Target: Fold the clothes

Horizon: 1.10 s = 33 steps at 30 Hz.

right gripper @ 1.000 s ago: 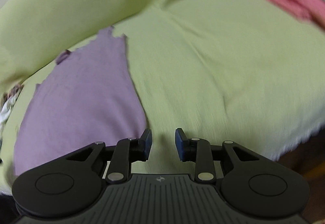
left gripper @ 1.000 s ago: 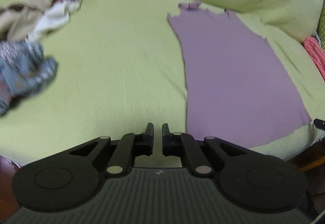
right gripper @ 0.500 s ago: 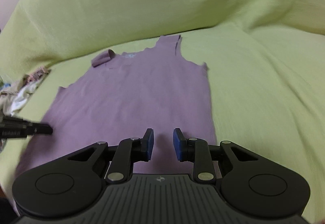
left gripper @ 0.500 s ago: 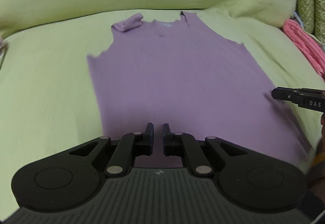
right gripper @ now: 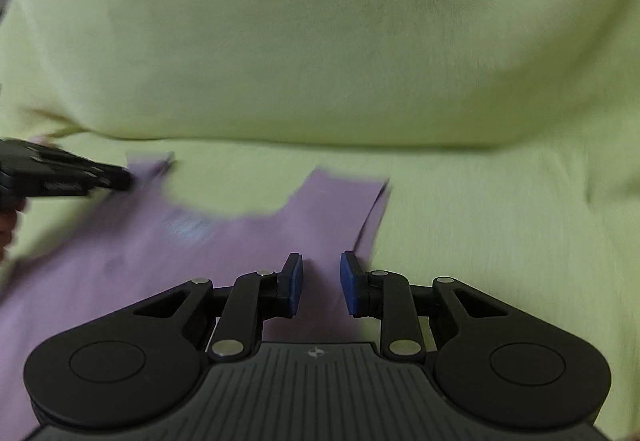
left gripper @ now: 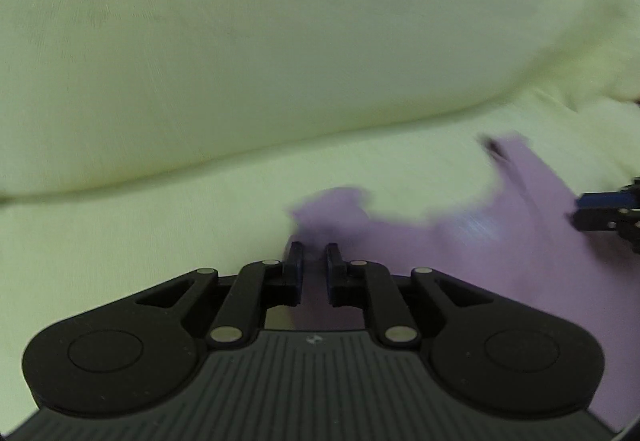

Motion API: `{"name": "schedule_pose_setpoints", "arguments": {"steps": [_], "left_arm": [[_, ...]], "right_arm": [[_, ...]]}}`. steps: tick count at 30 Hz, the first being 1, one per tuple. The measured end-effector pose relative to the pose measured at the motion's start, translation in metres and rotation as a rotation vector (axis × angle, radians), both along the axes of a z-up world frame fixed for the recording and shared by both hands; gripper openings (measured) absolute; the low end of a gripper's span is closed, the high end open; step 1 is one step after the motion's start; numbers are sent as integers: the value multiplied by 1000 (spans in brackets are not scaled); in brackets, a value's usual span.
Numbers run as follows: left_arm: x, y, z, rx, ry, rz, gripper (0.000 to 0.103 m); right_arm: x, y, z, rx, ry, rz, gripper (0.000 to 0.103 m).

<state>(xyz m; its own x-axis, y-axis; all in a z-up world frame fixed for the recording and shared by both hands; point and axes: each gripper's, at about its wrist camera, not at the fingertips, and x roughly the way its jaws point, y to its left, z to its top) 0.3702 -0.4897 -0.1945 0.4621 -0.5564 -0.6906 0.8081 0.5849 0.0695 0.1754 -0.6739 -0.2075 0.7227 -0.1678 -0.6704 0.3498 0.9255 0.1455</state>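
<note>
A purple sleeveless top [left gripper: 500, 253] lies flat on the green-covered sofa seat [left gripper: 140, 241], neckline toward the backrest. My left gripper [left gripper: 314, 257] hovers at the crumpled left shoulder strap [left gripper: 332, 209]. Its jaws are opening by a narrow gap and pinch nothing; purple cloth only shows beneath them. In the right wrist view the top [right gripper: 200, 261] spreads to the left. My right gripper [right gripper: 320, 263] is open just short of the right shoulder strap [right gripper: 344, 193], with nothing between its blue pads [right gripper: 294, 281]. Each gripper shows in the other's view: the left gripper [right gripper: 68, 177], the right gripper [left gripper: 600, 213].
The sofa's green-draped backrest [left gripper: 280, 41] rises right behind the straps and fills the upper half of both views. Bare green cover [right gripper: 500, 241] stretches to the right of the top. Part of a hand [right gripper: 6, 229] shows at the left edge.
Both grippers have swept forward over the purple top from its lower half to the shoulder straps by the backrest. The left jaws stand slightly wider. The clothes pile and pink item have left view.
</note>
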Motion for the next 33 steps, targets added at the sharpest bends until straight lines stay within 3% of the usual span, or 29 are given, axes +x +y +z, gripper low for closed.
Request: {"name": "schedule_pose_setpoints", "arguments": {"steps": [4,7,9,11,13,14,17,19,24,26,28,30,33], "left_arm": [[41,-10,8,-11,-17,130,10],[42,19,26,-131,62,122,8],[32,36,29,-190,138,41,9],[19,33,21,-167,168,-30,10],[13,15,4,-70,136,-52,14],[17,6,-4,-36,139,-39,14],[32,-18,-8,-31,112,-3,14],[44,-31,-6,-15,121,36,15],[47,-7,19,-90,148,129,15],[33,20,29,-71,173,155,15],[9,56,36,-63,188,165,22],[-24,93,39,-25,197,188,30],[-85,140,35,50,184,230,32]], "right_arm": [[19,-30,6,27,-40,-57,27],[5,-34,10,94,-102,-22,27],[8,-31,3,124,-95,22,27],[21,-27,-10,118,-44,41,26],[33,-29,-16,89,-35,10,19],[39,-32,-17,78,-34,-12,18],[54,-46,-14,76,-7,-92,14],[55,-51,-8,63,2,-135,20],[-5,-35,18,119,-87,-153,22],[-44,-16,22,144,-105,-157,26],[-85,6,21,189,-99,-186,35],[-122,29,20,228,-87,-215,37],[-169,72,25,262,-64,-249,42]]}}
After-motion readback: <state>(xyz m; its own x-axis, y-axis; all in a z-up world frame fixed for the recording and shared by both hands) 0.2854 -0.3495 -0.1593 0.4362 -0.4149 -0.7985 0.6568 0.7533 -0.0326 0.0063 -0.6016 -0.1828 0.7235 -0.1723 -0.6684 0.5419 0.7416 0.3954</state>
